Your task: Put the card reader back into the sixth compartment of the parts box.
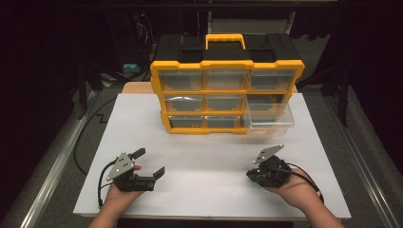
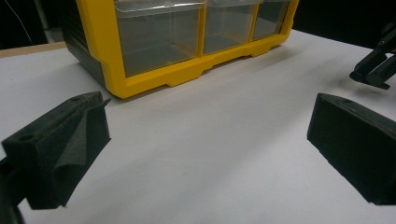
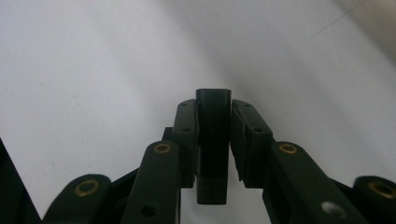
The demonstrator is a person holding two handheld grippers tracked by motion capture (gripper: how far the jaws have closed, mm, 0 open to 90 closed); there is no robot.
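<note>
White board (image 1: 209, 161) lies under both your hands. Your left gripper (image 1: 151, 163) rests on it with jaws spread wide, nothing between them. Your right gripper (image 3: 213, 140) is clamped on a small black block (image 3: 213, 140). Beyond them stands the yellow organizer (image 1: 227, 95), its bottom right drawer (image 1: 269, 118) pulled out. Behind it, the room is dark.

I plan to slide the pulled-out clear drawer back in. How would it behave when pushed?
The clear drawer looks like thin plastic and holds nothing visible, so probably light and slightly flexible. It juts from the yellow organizer, so an off-centre push may skew or jam it. The organizer might shift on the smooth white tabletop.
</note>
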